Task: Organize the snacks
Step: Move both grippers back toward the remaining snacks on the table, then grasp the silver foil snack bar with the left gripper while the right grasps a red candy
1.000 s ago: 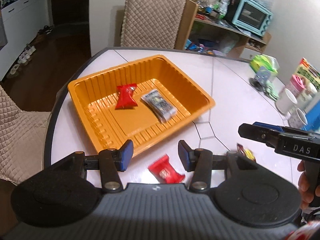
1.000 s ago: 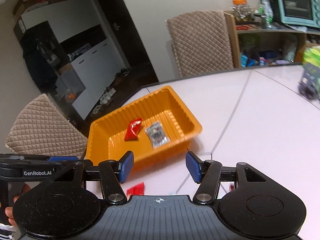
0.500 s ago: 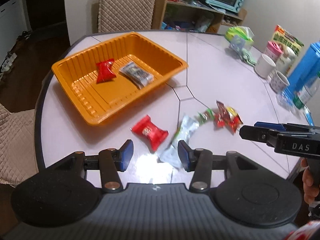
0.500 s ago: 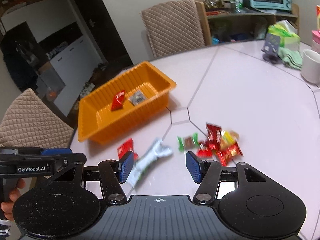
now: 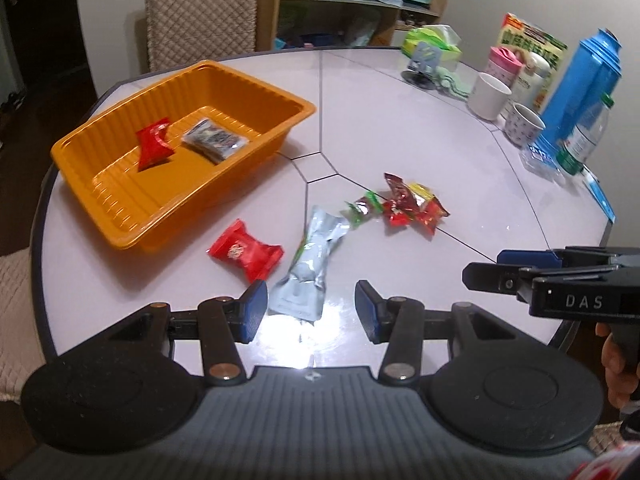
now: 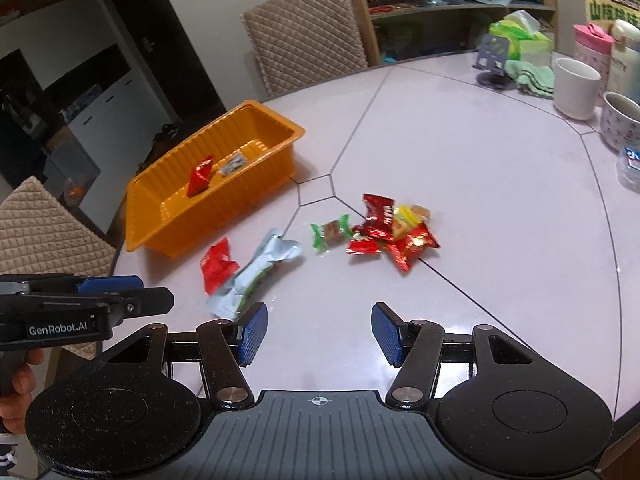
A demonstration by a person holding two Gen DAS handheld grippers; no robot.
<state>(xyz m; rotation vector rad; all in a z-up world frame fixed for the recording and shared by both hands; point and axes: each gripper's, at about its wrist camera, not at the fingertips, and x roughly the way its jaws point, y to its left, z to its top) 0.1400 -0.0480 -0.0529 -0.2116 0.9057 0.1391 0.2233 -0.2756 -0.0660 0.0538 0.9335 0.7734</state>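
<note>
An orange tray [image 5: 100, 204] [image 6: 256, 118] sits at the table's left and holds a red packet [image 5: 153, 147] [image 6: 200, 181] and a grey packet [image 5: 214, 142] [image 6: 234, 164]. On the table lie a red packet [image 5: 246, 252] [image 6: 218, 264], a silver pouch [image 5: 312, 264] [image 6: 256, 270], a green-ended candy [image 5: 362, 208] [image 6: 332, 234] and a pile of red and yellow packets [image 5: 414, 202] [image 6: 394, 232]. My left gripper [image 5: 312, 310] is open and empty just above the silver pouch's near end. My right gripper [image 6: 320, 334] is open and empty, short of the pile.
At the right stand white mugs [image 5: 489, 96] [image 6: 576, 88], a pink cup [image 5: 504, 62], a blue jug [image 5: 588, 80], a bottle [image 5: 584, 136], a snack box [image 5: 532, 40] and a phone stand with green cloth [image 6: 496, 64]. Quilted chairs [image 6: 304, 36] surround the table.
Both grippers have pulled back from the tray toward the table's near side. The loose snacks, mostly out of view before, now lie in front of the open jaws.
</note>
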